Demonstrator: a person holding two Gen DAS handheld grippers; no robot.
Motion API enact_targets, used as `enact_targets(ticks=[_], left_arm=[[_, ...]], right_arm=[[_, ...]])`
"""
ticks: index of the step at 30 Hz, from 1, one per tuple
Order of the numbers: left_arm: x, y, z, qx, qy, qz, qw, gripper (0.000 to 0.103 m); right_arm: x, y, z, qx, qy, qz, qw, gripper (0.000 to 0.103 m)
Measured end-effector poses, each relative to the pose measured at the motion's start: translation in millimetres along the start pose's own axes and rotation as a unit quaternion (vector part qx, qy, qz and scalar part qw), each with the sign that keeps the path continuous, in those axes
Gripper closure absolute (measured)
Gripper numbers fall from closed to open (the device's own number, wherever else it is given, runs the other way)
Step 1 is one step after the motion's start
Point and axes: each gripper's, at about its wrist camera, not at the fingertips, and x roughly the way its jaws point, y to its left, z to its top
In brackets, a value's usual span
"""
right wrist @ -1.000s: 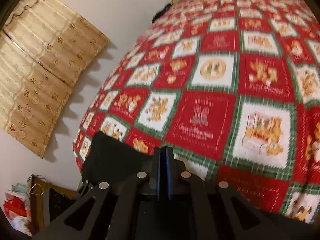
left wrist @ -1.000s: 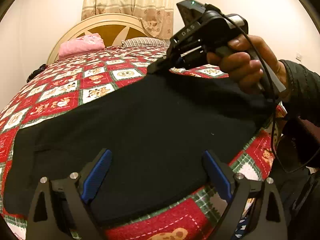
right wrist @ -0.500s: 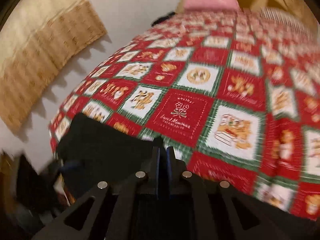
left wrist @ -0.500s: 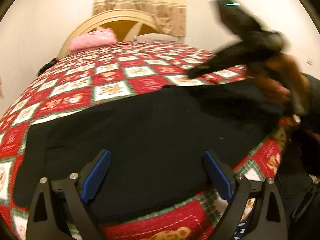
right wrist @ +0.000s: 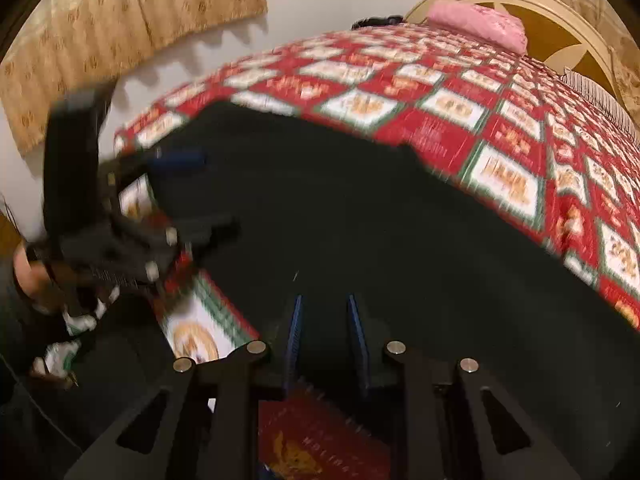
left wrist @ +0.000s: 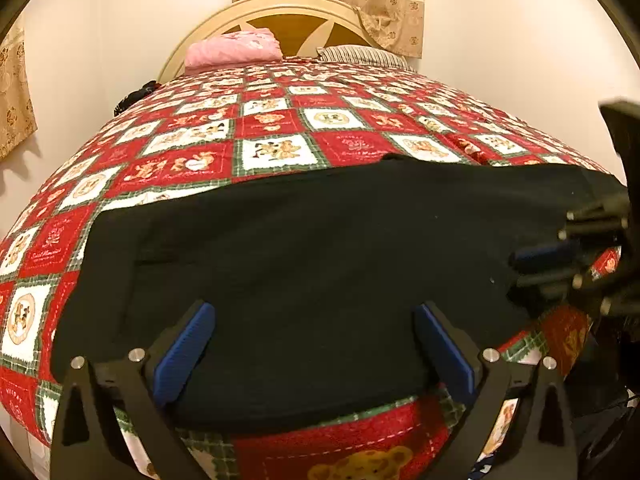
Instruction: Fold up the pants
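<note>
The black pants (left wrist: 304,248) lie spread flat across the near end of the bed, on the red patchwork quilt (left wrist: 276,120). My left gripper (left wrist: 314,340) is open wide, low over the pants' near edge, holding nothing. My right gripper (right wrist: 325,330) is open with a narrow gap, over the pants' near edge (right wrist: 360,220), nothing between its blue pads. The right gripper also shows at the right edge of the left wrist view (left wrist: 536,276). The left gripper appears blurred at the left of the right wrist view (right wrist: 192,196).
A pink folded blanket (left wrist: 234,48) and a striped pillow (left wrist: 360,56) lie by the cream headboard (left wrist: 288,12). Beige curtains (right wrist: 120,32) hang on the white wall. The bed's near edge drops off below the grippers.
My right gripper let go of the pants' far corner, opened slightly and swung down to the near right edge. The pants now lie flatter. My left gripper stayed open.
</note>
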Motion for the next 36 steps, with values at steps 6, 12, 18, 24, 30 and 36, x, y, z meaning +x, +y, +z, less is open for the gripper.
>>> enact_targets(ticks=[6, 12, 18, 24, 30, 36], left_arm=[[-1, 0, -1, 0.001, -0.002, 0.0, 1.0, 0.0], [-8, 14, 1, -0.01, -0.007, 0.027, 0.9996, 0.0], [-20, 68, 5, -0.049, -0.011, 0.101, 0.9936, 0.0], [-6, 123, 3, -0.109, 0.007, 0.098, 0.9891, 0.0], [5, 125, 5, -0.11, 0.009, 0.083, 0.9904, 0.0], [-1, 125, 7, -0.116, 0.009, 0.109, 0.9872, 0.0]], right_arm=[[-1, -7, -7, 0.038, 0.003, 0.016, 0.999, 0.078], [-3, -4, -12, 0.042, -0.014, 0.02, 0.999, 0.078], [-4, 3, -12, 0.023, -0.022, 0.006, 0.999, 0.078], [-4, 1, -12, 0.027, -0.025, 0.007, 0.999, 0.077], [-3, 5, -12, 0.021, -0.034, -0.004, 0.999, 0.075], [-10, -1, -11, 0.025, -0.027, 0.001, 0.999, 0.067]])
